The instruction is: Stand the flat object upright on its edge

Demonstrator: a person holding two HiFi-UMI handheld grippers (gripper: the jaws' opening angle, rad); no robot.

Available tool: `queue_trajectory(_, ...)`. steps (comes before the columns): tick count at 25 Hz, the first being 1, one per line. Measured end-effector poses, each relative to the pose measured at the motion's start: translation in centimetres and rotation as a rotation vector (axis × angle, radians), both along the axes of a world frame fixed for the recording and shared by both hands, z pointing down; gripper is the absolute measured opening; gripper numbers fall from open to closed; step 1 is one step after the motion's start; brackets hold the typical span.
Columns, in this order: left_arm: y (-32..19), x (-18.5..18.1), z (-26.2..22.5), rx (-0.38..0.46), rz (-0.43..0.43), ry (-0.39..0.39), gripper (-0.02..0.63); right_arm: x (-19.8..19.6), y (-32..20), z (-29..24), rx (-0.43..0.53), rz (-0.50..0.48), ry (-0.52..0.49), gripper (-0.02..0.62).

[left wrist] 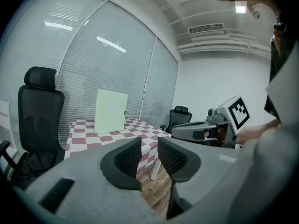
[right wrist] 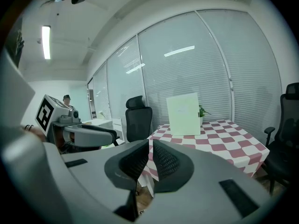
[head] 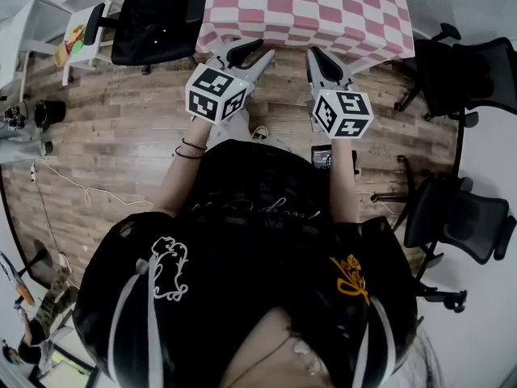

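A pale green flat board (left wrist: 111,111) stands upright on its edge on the pink-and-white checkered table (left wrist: 107,136); the right gripper view shows the board (right wrist: 183,114) on the table (right wrist: 219,139) too. The head view shows only the table's near part (head: 307,6), and the board is out of that frame. My left gripper (head: 260,51) and right gripper (head: 319,55) hover side by side over the wooden floor, short of the table's near edge. The left gripper (left wrist: 149,155) is shut on nothing, and so is the right gripper (right wrist: 151,160).
Black office chairs stand around the table: one at its left (head: 153,14), two on the right (head: 460,71) (head: 452,217). A small plant (right wrist: 202,112) sits behind the board. A white cable (head: 65,184) runs over the floor at the left. Blinds cover the glass walls beyond.
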State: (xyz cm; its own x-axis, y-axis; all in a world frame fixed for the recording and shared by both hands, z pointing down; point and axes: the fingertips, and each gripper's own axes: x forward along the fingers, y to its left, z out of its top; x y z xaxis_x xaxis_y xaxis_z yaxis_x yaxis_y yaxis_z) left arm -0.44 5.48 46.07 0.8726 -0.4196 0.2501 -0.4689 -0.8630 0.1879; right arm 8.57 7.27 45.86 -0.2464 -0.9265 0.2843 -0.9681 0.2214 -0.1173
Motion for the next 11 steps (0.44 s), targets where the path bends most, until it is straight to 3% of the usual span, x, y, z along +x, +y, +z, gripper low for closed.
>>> queue_trajectory(11, -0.05, -0.66, -0.08, 0.016, -0.003, -0.007, 0.118, -0.4, -0.17, -0.21, 0.003, 0.0, 0.004, 0.032)
